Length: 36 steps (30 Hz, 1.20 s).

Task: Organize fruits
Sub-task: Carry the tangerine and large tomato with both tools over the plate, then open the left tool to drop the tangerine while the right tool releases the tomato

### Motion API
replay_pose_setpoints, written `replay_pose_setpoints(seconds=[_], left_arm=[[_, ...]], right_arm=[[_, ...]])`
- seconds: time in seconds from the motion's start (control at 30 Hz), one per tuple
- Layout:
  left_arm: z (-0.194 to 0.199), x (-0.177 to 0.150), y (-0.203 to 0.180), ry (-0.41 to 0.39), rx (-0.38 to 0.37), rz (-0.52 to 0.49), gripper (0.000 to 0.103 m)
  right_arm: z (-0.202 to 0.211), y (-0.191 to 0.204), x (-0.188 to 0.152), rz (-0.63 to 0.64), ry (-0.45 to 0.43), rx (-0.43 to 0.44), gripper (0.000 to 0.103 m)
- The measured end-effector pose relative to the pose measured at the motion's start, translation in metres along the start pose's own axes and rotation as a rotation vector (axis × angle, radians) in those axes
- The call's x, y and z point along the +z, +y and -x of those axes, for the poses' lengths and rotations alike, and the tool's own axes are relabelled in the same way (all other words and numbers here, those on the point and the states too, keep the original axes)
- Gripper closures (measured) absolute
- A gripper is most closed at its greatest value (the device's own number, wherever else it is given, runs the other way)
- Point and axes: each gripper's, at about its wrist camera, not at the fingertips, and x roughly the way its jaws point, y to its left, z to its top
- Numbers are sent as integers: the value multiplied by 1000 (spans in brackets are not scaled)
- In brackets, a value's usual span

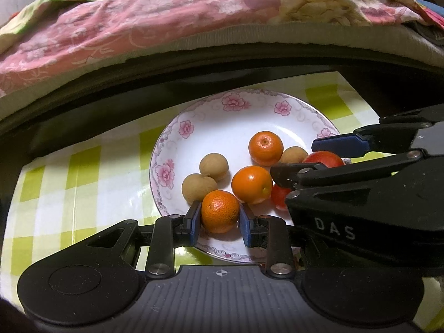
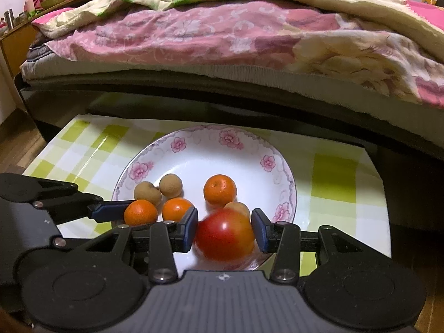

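A white plate with pink flowers (image 1: 211, 111) (image 2: 249, 149) lies on a green-checked cloth. It holds three small oranges, three brown longans and red fruit. My left gripper (image 1: 219, 220) is shut on a small orange (image 1: 220, 211) at the plate's near edge; this orange also shows in the right wrist view (image 2: 140, 212). My right gripper (image 2: 225, 230) has its pads on both sides of a red apple (image 2: 224, 236) that looks blurred; a small gap shows on each side. In the left wrist view the right gripper (image 1: 319, 158) comes in from the right over the apple (image 1: 323, 158).
Two more oranges (image 1: 265, 148) (image 1: 252, 184) and longans (image 1: 213, 166) (image 1: 198, 187) lie in the middle of the plate. A bed with a pink floral quilt (image 2: 222, 33) stands close behind the table. The cloth (image 1: 69, 183) reaches left and right of the plate.
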Motion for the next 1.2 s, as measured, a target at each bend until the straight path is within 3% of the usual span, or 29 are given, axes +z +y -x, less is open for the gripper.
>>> replay_pose_setpoints(seconds=[0.37,0.73,1.2], left_arm=[[-5,2,-2,0,17,-8,64],[10,5,-3,-29,44,-14,43],[27,6,-5,-65,51,-12,31]], right_arm=[[-8,-2,5,2,3,10,58],[4,-1,6,-10,-18,16,58],[18,-2,7,-25,-34,6,54]])
